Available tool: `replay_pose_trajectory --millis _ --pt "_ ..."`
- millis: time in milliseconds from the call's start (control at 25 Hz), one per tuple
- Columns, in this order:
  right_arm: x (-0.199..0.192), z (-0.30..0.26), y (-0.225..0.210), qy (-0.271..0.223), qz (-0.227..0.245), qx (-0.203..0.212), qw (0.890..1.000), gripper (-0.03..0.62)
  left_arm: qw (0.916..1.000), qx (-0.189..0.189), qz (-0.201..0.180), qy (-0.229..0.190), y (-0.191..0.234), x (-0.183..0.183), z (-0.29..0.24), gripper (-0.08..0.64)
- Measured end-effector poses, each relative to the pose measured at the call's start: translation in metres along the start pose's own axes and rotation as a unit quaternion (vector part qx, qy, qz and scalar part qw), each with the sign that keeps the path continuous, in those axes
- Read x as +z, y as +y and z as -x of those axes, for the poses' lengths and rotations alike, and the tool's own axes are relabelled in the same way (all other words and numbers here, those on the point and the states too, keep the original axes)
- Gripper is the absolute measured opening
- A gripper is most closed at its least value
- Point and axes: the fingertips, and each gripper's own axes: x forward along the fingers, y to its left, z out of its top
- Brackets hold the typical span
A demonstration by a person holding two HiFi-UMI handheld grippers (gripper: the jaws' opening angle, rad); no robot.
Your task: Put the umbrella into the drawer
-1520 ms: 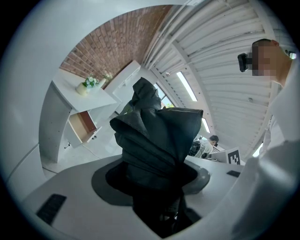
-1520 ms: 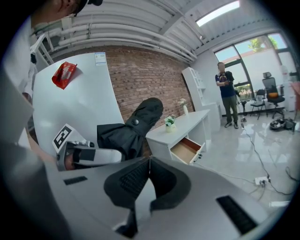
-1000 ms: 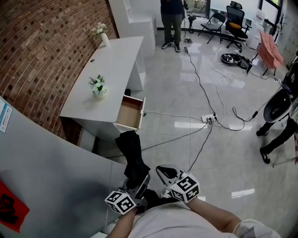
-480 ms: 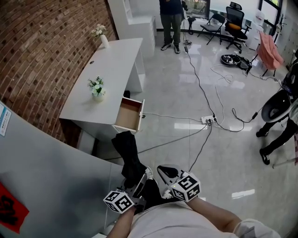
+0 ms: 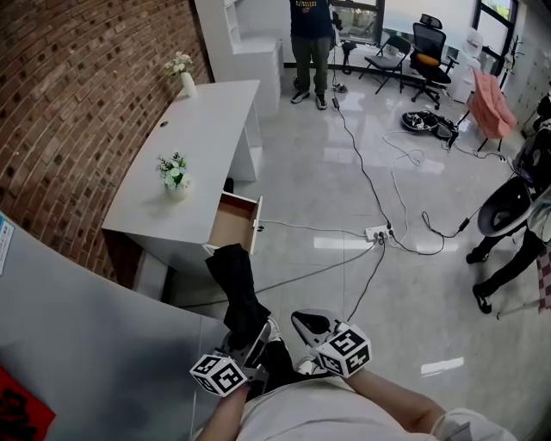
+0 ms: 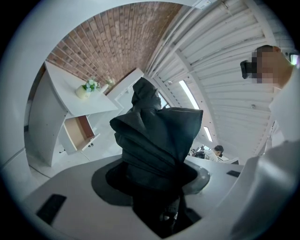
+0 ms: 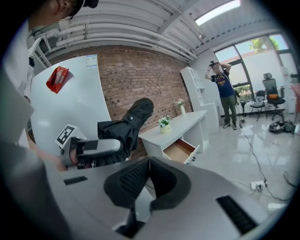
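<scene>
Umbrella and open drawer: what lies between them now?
Nothing. The right gripper view shows only a bare gap from the umbrella to the drawer.

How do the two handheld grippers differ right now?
The left gripper has its fingers clamped on a folded black umbrella; the right gripper holds nothing. The left gripper's fingers stand apart around the fabric; the right gripper's fingers meet at their tips. Both carry a marker cube and face the open drawer.

Bright, even daylight comes from the far windows (image 5: 400,15). Glare streaks the glossy floor (image 5: 344,244). Both gripper views warp and darken at the edges.
</scene>
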Motion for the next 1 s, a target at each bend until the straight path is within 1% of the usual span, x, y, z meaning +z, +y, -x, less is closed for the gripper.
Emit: replay_pose_trajectory --millis 160,360,1000 --pt "-0.004 -0.013 -0.006 0.01 -0.014 -0.001 1.0 0.017 0.9999 -0.008 -0.002 0.007 0.006 0.004 -0.005 0.242" --pt "-0.006 -0.03 -0.012 0.024 -0.026 0.002 0.999 0.017 0.9997 -0.001 -0.008 0.023 0.021 0.011 -0.017 0.242" --pt "0.019 -0.082 -0.063 0.035 -0.06 -0.021 0.997 0.017 0.9991 -0.014 -0.004 0.039 0.07 0.069 -0.089 0.242"
